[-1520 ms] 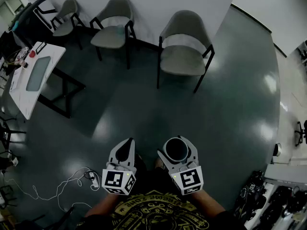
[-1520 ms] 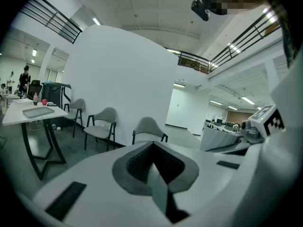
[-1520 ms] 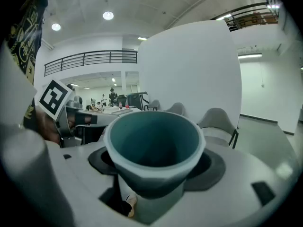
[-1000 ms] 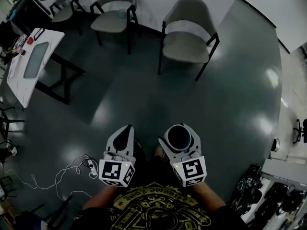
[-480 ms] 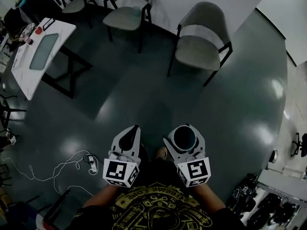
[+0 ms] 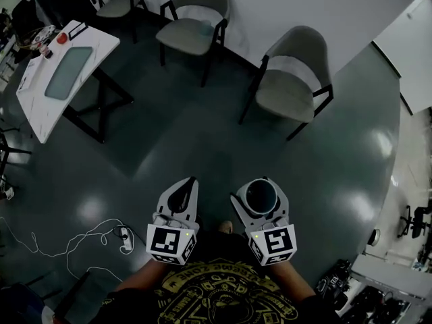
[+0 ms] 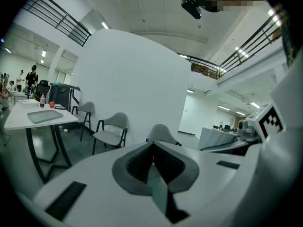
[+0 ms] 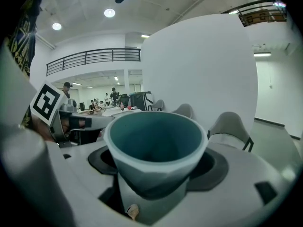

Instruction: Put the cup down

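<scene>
Open floor (image 6: 202,147) ahead, chairs (image 6: 287,90) beyond (table (image 6: 64,79) at left)

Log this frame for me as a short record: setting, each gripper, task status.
Setting: person stands on dark floor; white table at left, three chairs ahead
Right gripper: jaws clamped on teal cup, upright
Left gripper: jaws together, empty
Task status: cup not yet put down, held in the air
</scene>
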Demonstrator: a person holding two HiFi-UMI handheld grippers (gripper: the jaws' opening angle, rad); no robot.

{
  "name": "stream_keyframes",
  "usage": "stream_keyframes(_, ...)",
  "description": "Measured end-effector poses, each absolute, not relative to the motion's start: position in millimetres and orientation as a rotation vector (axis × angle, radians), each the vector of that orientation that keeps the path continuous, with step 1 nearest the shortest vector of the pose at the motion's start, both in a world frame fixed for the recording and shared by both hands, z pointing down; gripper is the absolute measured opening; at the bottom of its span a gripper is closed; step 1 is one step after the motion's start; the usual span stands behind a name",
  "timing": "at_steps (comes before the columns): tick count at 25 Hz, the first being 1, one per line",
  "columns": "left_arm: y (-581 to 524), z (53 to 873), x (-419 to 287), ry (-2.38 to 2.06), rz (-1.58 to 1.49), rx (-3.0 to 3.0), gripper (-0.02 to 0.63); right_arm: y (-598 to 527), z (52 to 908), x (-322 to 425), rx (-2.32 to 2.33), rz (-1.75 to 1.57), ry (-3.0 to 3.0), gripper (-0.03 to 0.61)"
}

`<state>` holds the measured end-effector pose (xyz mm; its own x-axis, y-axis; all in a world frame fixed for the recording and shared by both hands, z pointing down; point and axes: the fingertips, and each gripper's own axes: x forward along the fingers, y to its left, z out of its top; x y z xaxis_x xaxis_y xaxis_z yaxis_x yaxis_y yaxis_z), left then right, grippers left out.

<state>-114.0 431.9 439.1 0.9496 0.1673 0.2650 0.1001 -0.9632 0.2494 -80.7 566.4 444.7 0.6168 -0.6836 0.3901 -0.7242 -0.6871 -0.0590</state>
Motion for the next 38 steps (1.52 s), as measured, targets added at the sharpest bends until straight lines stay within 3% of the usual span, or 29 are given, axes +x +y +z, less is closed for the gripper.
stream_keyframes(19, 270.8, 421.5, -108.8, 0.037, 0.313, 2.86, 0.009, 401.3, 414.2, -57.3, 2.651, 0.466, -1.327, 0.373)
stream_keyframes(38, 169.5, 419.2, -139.8, -0.421, 0.258, 2.802, 0.011, 271.8, 419.3, -51.0, 2.375, 0.442, -1.737, 0.371)
